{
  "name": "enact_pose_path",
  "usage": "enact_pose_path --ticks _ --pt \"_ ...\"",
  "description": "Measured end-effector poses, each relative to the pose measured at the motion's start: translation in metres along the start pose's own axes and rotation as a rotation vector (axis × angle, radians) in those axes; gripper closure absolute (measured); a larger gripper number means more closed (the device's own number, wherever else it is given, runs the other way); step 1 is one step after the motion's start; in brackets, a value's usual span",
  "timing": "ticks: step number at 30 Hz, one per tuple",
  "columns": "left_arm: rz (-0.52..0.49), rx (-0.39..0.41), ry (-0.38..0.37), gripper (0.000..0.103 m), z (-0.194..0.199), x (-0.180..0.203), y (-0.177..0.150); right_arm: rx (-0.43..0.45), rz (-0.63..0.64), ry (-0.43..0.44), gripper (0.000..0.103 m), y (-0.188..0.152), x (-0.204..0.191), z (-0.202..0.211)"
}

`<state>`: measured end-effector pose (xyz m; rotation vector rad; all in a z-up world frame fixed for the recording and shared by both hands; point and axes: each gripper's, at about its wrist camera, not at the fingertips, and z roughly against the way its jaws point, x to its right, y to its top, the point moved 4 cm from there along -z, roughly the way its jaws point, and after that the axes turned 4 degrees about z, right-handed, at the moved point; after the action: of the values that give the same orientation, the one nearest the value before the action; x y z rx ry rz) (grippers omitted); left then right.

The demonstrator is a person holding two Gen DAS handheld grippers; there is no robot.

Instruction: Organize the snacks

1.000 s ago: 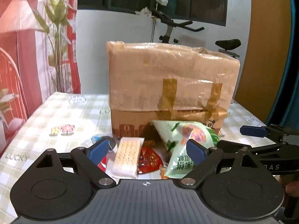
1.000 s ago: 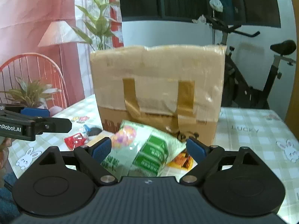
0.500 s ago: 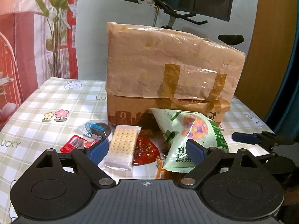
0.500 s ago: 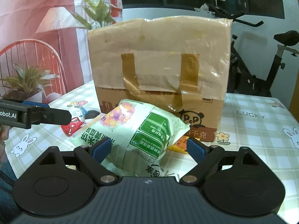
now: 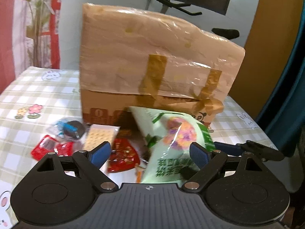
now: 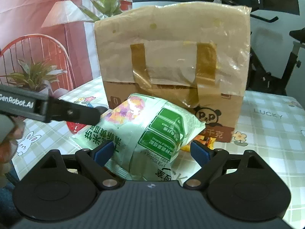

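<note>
A heap of snacks lies on the checked tablecloth (image 5: 38,95) in front of a taped cardboard box (image 5: 152,66). It holds a big green bag (image 5: 175,143), a cracker packet (image 5: 101,135), a red sachet (image 5: 122,156), a dark cookie pack (image 5: 68,129) and small red packets (image 5: 49,148). My left gripper (image 5: 150,152) hangs open over the red sachet, its right finger against the green bag's edge. My right gripper (image 6: 150,152) is open around the green bag (image 6: 144,129); its right pad stands apart from the bag. The left gripper's finger (image 6: 76,112) reaches in beside the bag.
The box (image 6: 171,57) stands tall directly behind the snacks. Orange and yellow sweets (image 6: 207,141) peek out at its foot. An exercise bike (image 6: 276,57), a red chair (image 6: 38,57) and potted plants (image 6: 34,74) stand around the table. The right gripper's finger (image 5: 247,148) shows at the right.
Both grippers have sunk closer to the snacks, which now look larger. The left one tilted and moved in toward the green bag. Both sets of jaws kept the same width.
</note>
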<state>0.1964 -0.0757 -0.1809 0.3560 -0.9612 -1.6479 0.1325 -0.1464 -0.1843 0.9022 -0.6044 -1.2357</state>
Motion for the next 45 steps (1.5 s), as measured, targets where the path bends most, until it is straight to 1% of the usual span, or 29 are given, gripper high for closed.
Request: enact_pose_path --ticks 3,5,8,10,11,13,14,17,22,32,39,45 --pt "0.012 -0.024 -0.027 0.012 -0.014 0.003 0.000 -0.011 -0.003 0.023 0.014 -0.001 0.000 -0.005" --pt "0.014 -0.054 -0.057 0.012 -0.024 0.006 -0.002 -0.016 -0.010 0.039 0.014 -0.001 -0.001 -0.008" --pt "0.013 -0.060 -0.093 0.014 -0.032 0.010 -0.006 -0.025 -0.022 0.058 0.014 -0.002 -0.001 -0.011" --pt "0.008 -0.060 -0.136 0.027 -0.033 0.015 -0.009 -0.022 -0.024 0.057 0.014 -0.003 -0.001 -0.012" --pt "-0.007 -0.053 -0.144 0.027 -0.032 0.018 -0.010 -0.020 -0.026 0.058 0.015 -0.003 -0.002 -0.011" --pt "-0.053 -0.025 -0.137 0.031 -0.027 0.022 -0.013 -0.015 -0.031 0.066 0.024 -0.001 -0.003 -0.010" --pt "-0.061 -0.017 -0.142 0.031 -0.024 0.023 -0.014 -0.010 -0.033 0.069 0.024 0.000 -0.004 -0.008" --pt "-0.038 -0.010 -0.156 0.032 -0.016 0.021 -0.018 -0.002 -0.022 0.066 0.027 0.001 -0.009 -0.005" --pt "-0.014 0.003 -0.143 0.032 0.000 0.020 -0.022 0.022 0.005 0.075 0.028 0.001 -0.020 0.004" --pt "0.014 0.024 -0.117 0.032 0.029 0.015 -0.020 0.032 0.036 0.104 0.029 0.004 -0.035 0.016" --pt "0.020 0.061 -0.110 0.032 0.045 0.015 -0.016 0.059 0.069 0.111 0.029 0.011 -0.045 0.025" --pt "0.011 0.122 -0.110 0.032 0.066 0.019 -0.007 0.111 0.106 0.109 0.029 0.022 -0.052 0.040"
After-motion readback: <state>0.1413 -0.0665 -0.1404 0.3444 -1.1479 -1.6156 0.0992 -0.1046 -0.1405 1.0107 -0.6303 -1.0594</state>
